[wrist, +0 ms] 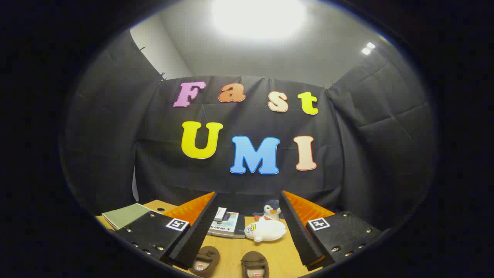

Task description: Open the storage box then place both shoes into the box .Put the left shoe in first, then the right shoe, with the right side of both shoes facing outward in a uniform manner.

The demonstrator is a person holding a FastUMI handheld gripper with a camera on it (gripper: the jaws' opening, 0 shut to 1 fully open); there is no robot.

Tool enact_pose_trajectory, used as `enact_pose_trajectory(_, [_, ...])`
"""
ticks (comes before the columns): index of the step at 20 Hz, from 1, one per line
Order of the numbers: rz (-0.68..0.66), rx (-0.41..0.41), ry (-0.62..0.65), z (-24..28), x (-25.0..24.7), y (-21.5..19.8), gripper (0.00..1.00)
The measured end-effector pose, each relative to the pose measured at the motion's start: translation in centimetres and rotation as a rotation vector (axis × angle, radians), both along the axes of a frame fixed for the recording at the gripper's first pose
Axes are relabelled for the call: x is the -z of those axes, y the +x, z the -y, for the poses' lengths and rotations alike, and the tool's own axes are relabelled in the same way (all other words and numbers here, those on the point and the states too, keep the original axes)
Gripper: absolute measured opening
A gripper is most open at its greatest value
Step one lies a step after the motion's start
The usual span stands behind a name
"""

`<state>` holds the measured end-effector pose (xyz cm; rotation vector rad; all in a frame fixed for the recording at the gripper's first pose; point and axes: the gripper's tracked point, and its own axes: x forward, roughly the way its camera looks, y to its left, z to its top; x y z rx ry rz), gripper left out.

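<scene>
Two small brown shoes lie side by side on the wooden table [231, 253], low between my fingers: one shoe [205, 260] near the left finger, the other shoe [255, 264] a little to its right. Both point their toes away from me, and their near ends are cut off from sight. My gripper [249, 204] is held above the table, open wide, with nothing between its ridged black pads [200, 226]. The fingers point toward the back wall over the shoes.
Beyond the shoes lie a white plush duck [266, 230] and a dark penguin toy [273, 210]. A stack of books [225, 224] sits to their left, and a green notebook [125, 215] lies farther left by the black cloth wall.
</scene>
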<state>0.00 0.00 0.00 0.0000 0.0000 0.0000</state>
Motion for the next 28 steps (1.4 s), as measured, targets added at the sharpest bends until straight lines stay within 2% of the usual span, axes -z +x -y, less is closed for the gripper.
enact_pose_trajectory(20, [0.001,0.009,0.021,-0.3,0.1,-0.1,0.96])
enact_pose_trajectory(28, [-0.054,-0.076,0.170,-3.0,1.6,-0.4,0.96])
